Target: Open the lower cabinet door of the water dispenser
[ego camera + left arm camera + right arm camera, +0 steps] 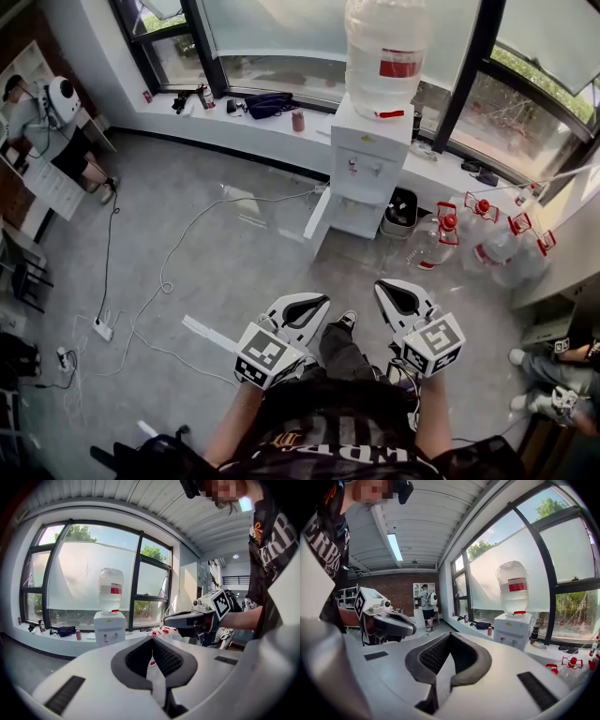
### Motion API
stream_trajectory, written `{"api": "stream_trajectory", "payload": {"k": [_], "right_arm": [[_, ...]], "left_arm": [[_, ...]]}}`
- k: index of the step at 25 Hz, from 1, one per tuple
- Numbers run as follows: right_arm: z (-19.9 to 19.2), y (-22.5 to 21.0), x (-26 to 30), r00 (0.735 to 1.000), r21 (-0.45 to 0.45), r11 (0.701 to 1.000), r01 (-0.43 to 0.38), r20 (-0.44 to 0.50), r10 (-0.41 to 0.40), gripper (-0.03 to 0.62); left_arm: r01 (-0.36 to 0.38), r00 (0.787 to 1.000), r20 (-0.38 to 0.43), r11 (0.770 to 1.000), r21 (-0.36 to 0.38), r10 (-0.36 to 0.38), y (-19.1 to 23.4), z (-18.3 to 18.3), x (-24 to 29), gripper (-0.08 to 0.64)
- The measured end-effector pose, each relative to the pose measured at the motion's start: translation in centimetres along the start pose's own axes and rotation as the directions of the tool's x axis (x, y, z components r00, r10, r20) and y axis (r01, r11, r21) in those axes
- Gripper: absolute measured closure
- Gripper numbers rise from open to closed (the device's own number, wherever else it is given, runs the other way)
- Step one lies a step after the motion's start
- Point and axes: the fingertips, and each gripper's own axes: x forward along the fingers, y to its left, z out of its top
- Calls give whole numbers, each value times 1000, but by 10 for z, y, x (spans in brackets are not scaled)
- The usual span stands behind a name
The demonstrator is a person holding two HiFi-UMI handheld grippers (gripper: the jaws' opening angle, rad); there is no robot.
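Grippers first: the left gripper (314, 307) and right gripper (386, 291) hang low before the person, each claw closed on nothing. Beyond them lies grey floor (216, 253) with a loose cable (164, 281). At the floor's far edge, against the window ledge (253, 127), stands the water dispenser (368, 159). Its lower door (318, 223) looks already angled out leftward. I'd judge it a light, stiff, slick panel: hook its free edge and pull gently, since the bottle (386, 47) makes things top-heavy.
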Motion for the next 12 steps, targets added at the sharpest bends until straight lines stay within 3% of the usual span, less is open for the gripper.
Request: {"api": "stream_trajectory", "payload": {"k": [12], "right_arm": [[-7, -8, -3, 1000, 7, 1000, 7, -17, -7, 578]], "left_arm": [[45, 999, -29, 999, -2, -45, -5, -3, 19, 543]]}}
